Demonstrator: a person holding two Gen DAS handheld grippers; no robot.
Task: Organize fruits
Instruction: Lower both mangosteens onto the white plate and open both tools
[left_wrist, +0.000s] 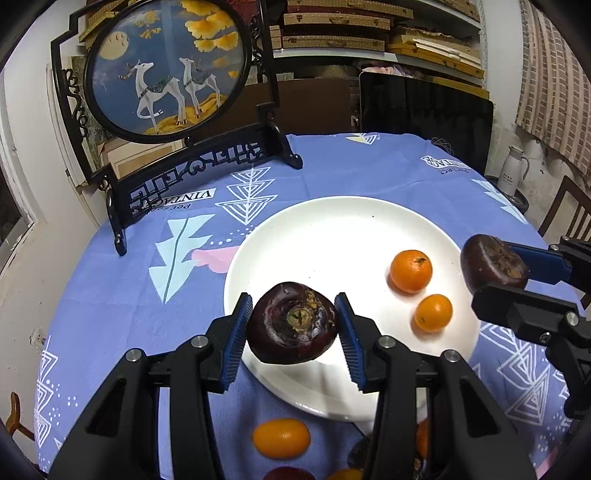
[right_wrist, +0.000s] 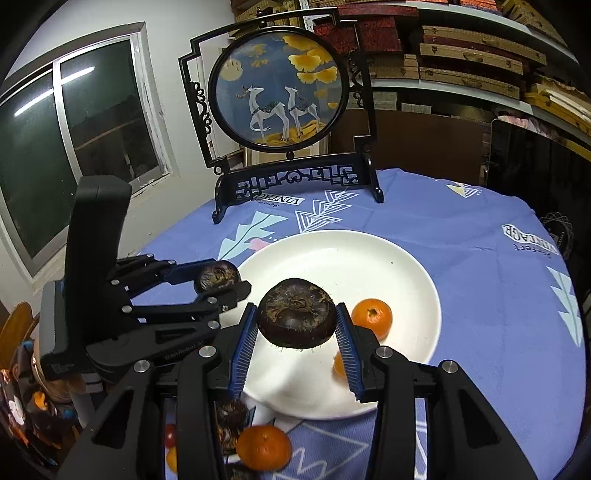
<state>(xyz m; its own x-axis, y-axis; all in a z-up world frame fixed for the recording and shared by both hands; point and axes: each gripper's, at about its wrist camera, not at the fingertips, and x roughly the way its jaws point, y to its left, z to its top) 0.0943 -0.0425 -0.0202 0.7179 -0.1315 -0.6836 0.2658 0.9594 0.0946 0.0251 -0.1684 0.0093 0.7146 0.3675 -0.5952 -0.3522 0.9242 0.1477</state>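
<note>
Left wrist view: "VINTAGE" tablecloth (left_wrist: 332, 173), each claw pinching one dark water chestnut.

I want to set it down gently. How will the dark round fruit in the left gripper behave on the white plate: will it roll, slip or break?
The dark fruit looks flattened, so on the plate it would probably settle rather than roll. Its glossy skin may slip between the pads of the left gripper. It seems firm, unlikely to bruise.

Plate (left_wrist: 332, 229): glossy white ceramic. Tablecloth (left_wrist: 122, 295): matt woven cloth. Dark fruit (left_wrist: 291, 321): smooth, shiny skin, rough crown. Oranges (left_wrist: 410, 270): fine dimpled peel. Pads (left_wrist: 233, 343): ribbed blue rubber.
</note>
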